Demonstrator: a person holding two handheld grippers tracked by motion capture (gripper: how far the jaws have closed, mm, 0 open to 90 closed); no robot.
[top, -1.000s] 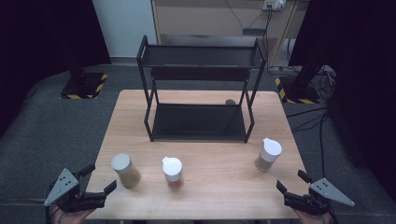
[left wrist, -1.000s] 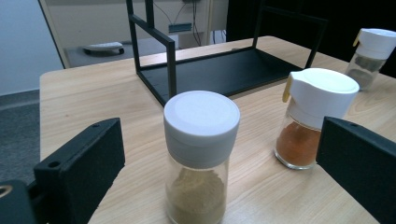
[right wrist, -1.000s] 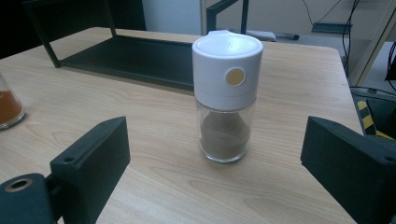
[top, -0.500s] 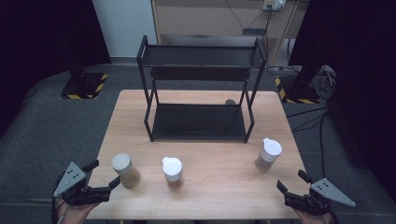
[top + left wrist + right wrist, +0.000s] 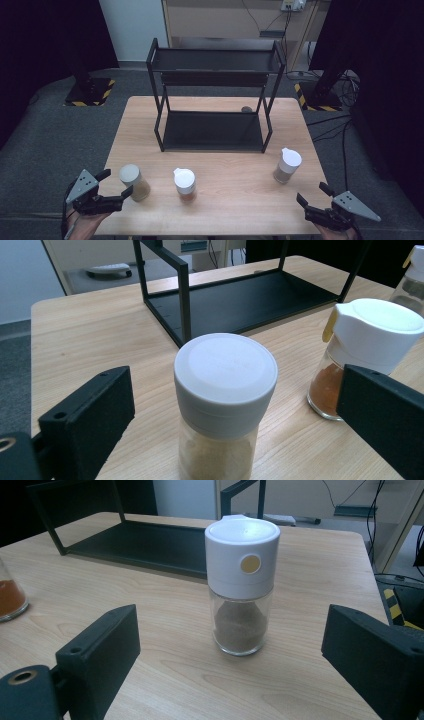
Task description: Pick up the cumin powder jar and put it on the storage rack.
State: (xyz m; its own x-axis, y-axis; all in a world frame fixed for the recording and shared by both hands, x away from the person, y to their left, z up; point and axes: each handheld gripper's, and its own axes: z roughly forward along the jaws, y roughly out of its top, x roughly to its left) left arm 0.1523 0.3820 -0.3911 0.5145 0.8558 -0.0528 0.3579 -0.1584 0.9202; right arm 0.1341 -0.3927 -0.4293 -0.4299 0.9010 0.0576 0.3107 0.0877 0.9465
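While both grippers gape wide, left gripper (image 5: 116, 185) flanks the pale-spice jar (image 5: 225, 405), base cropped.

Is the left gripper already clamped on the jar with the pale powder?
No, the left gripper stands open, its jaws apart on either side of the jar without touching it.

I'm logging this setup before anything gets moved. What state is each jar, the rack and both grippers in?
Beige-powder glass jar with flat white cap: upright, capped, between the open left jaws, untouched.
Orange-powder glass jar with white flip lid: upright, closed.
Brown-powder glass jar with white lid: upright, closed, ahead of the right jaws.
Black metal two-tier rack: both shelves empty.
Left gripper: open.
Right gripper: open.
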